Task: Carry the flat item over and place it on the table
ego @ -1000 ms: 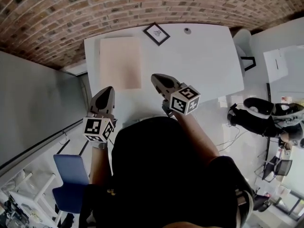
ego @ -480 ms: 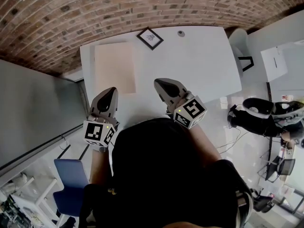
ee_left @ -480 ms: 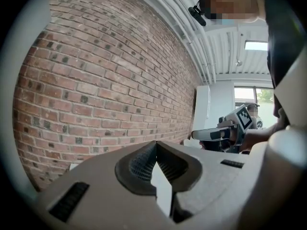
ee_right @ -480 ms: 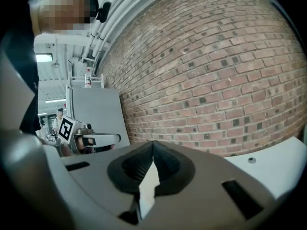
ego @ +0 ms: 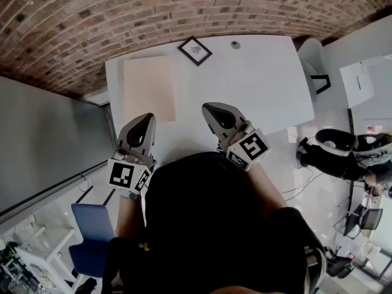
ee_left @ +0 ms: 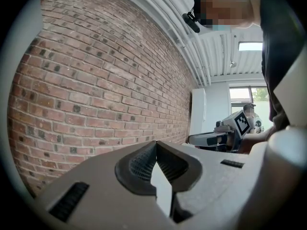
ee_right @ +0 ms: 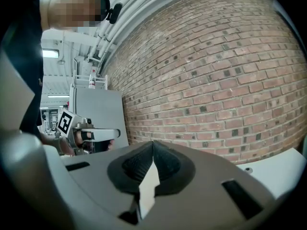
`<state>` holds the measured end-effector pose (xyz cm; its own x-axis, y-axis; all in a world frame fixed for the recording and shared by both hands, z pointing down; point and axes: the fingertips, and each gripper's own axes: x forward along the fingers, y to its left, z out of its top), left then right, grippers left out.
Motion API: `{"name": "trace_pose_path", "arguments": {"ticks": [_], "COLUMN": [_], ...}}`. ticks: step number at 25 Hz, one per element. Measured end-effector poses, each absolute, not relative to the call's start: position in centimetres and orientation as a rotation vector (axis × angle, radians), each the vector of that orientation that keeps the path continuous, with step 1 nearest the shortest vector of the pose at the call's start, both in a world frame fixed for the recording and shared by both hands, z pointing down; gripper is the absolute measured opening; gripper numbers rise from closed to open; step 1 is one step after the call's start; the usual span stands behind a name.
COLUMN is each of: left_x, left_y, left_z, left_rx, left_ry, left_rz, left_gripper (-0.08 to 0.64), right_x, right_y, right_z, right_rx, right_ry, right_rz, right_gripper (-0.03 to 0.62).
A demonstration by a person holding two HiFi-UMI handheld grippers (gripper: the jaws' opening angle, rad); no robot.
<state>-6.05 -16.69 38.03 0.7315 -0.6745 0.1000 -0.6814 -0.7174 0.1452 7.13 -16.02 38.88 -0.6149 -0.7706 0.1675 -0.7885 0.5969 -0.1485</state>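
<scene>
The flat item is a pale beige board (ego: 149, 89) lying flat on the left part of the white table (ego: 263, 90). My left gripper (ego: 142, 120) hangs at the table's near edge, just short of the board, shut and empty. My right gripper (ego: 212, 108) is over the near middle of the table, right of the board, also shut with nothing in it. In the left gripper view the tips of the left gripper (ee_left: 156, 143) meet against the brick wall. The right gripper (ee_right: 152, 143) shows the same in the right gripper view.
A small black-framed picture (ego: 195, 50) and a small round object (ego: 235, 44) sit at the table's far edge by the brick wall (ego: 122, 11). A grey partition (ego: 49, 146) stands left, a blue chair (ego: 92, 237) below it. A white chair (ego: 315, 60) and black gear (ego: 337, 152) are to the right.
My right gripper has drawn back a little toward my body. The left gripper has hardly moved, and the board lies on the table throughout.
</scene>
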Motion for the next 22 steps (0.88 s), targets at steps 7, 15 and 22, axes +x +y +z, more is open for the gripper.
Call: {"name": "trace_pose_path", "arguments": {"ticks": [7, 15, 22], "left_x": [-6.1, -6.0, -6.5], "left_y": [-16.8, -16.9, -17.2], "left_z": [37.4, 37.2, 37.8], "left_rx": [2.76, 2.761, 2.75], "left_ry": [-1.101, -1.097, -1.104], "left_rz": [0.046, 0.045, 0.058], "left_gripper": [0.003, 0.003, 0.003], "right_x": [7.2, 7.3, 6.9], "right_y": [-16.3, -16.6, -16.9], "right_z": [39.1, 39.4, 39.9], "right_rx": [1.34, 1.342, 1.341], "right_ry": [-2.721, -2.71, -2.704], "right_rz": [0.319, 0.328, 0.34], "right_gripper": [0.011, 0.011, 0.011]}}
